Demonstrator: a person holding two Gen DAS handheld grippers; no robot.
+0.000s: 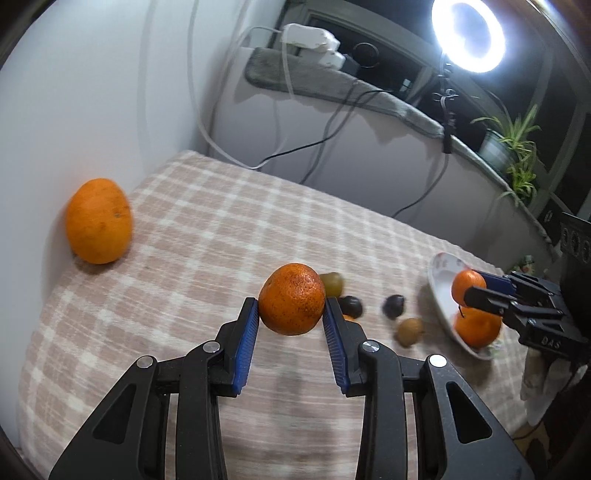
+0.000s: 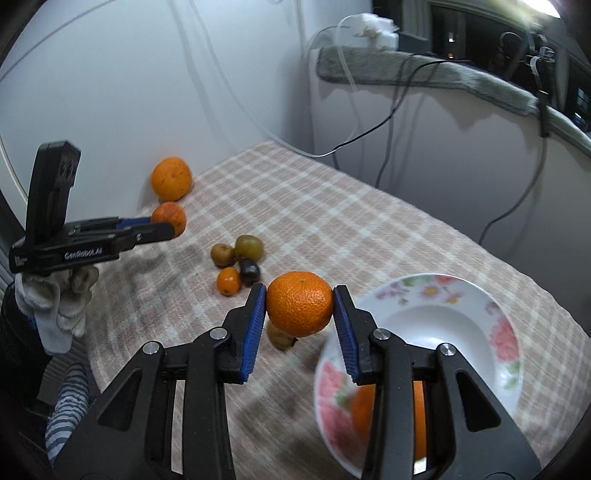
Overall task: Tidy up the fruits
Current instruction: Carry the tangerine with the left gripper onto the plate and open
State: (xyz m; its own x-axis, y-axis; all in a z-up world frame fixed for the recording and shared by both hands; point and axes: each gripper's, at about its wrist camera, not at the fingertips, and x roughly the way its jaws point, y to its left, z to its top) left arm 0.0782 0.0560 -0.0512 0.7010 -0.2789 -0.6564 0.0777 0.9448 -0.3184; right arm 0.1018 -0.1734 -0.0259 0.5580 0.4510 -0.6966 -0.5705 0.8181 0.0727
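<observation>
My left gripper (image 1: 291, 308) is shut on a speckled tangerine (image 1: 291, 298) and holds it above the checked cloth; it also shows in the right wrist view (image 2: 168, 225). My right gripper (image 2: 300, 308) is shut on another tangerine (image 2: 300, 302), held just left of the floral plate (image 2: 498, 332); it shows in the left wrist view (image 1: 471, 291) over the plate (image 1: 439, 280). One orange fruit (image 1: 476, 326) lies in the plate. A big orange (image 1: 99, 220) rests by the wall. Several small fruits lie mid-table: greenish (image 2: 249, 247), brown (image 2: 222, 254), dark (image 2: 249, 272), small orange (image 2: 228, 281).
The table has a checked beige cloth (image 1: 184, 229). A white wall stands behind the left side. Cables (image 1: 325, 140) hang down the back cabinet. A ring light (image 1: 467, 35) and a potted plant (image 1: 513, 151) stand at the back right. The person's gloved hand (image 2: 59, 302) holds the left gripper.
</observation>
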